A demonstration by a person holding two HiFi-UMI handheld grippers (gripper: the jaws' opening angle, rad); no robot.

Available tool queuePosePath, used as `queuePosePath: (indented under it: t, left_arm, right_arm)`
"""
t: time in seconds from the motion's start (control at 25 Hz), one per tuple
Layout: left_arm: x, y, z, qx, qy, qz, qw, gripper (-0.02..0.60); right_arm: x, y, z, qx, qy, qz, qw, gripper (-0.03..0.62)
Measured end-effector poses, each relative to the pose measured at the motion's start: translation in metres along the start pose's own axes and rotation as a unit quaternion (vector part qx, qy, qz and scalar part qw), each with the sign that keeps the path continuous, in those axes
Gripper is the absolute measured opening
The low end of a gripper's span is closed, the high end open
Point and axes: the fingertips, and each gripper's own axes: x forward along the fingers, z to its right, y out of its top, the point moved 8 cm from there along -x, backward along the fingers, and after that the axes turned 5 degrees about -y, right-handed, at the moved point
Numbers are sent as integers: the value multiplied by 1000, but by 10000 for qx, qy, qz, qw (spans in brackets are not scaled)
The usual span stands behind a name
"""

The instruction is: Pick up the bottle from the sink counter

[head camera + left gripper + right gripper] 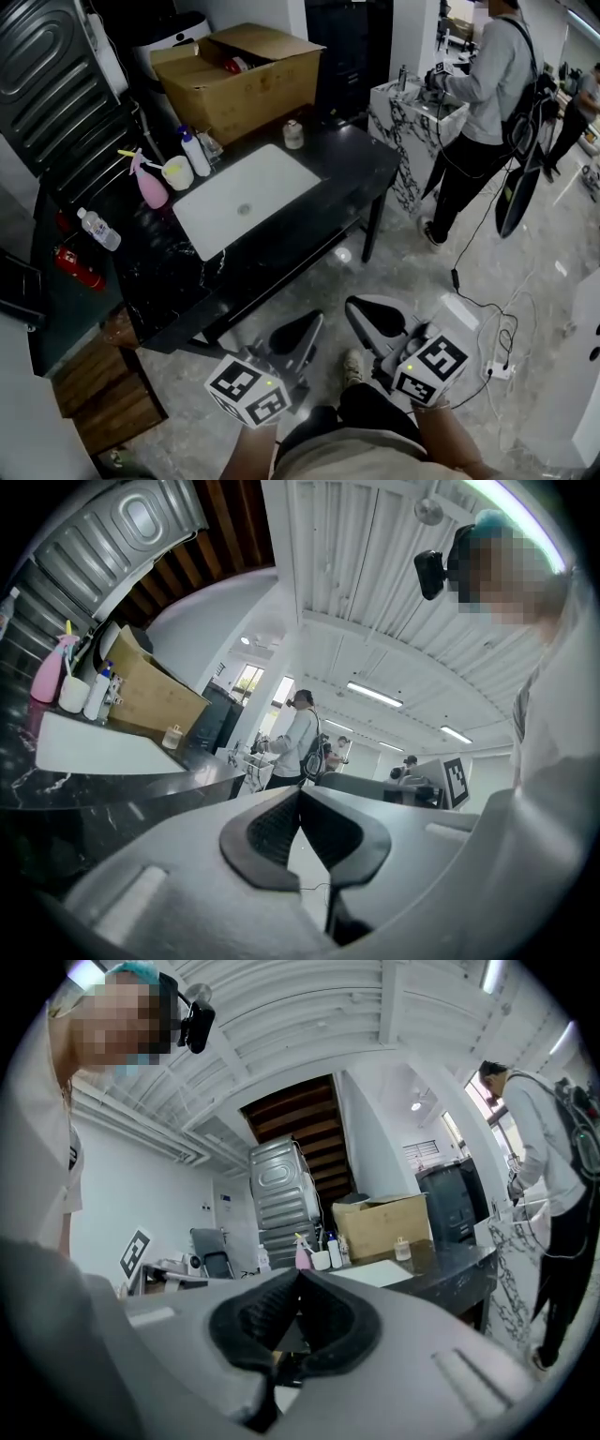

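Both grippers are off the counter, on the near side of the sink basin point(281, 167) and well apart from it, over the floor.

Left gripper point(312, 322): jaws fully together, nothing between the pads. Right gripper point(353, 307): same, pads meeting, empty.

Three bottles sit on the black sink counter point(352, 167), all on the basin's left side:
- pink spray bottle point(150, 185), just beside the basin's left corner
- white bottle point(195, 155) with a blue cap, beside the basin's far-left edge, with a white cup point(177, 172) between it and the pink one
- clear water bottle point(98, 229), lying down, further left of the basin

Small jar point(293, 134) is just beyond the basin's far edge, with a cardboard box point(239, 75) behind it. The counter's front edge and the basin lie between the grippers and the bottles. A person point(487, 84) stands at a marble stand point(403, 122) well to the right of the basin.
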Motion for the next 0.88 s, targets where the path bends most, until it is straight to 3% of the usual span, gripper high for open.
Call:
queuePosePath:
  t: [0.44,0.88]
  left_arm:
    - [100,40,-64,127,105,14,9999,5]
    - [171,40,-92,76,219,-30,9997,5]
  right_arm:
    - [68,25,97,68,354,-207,9991,2]
    - [89,41,171,34,502,-151,9986,2]
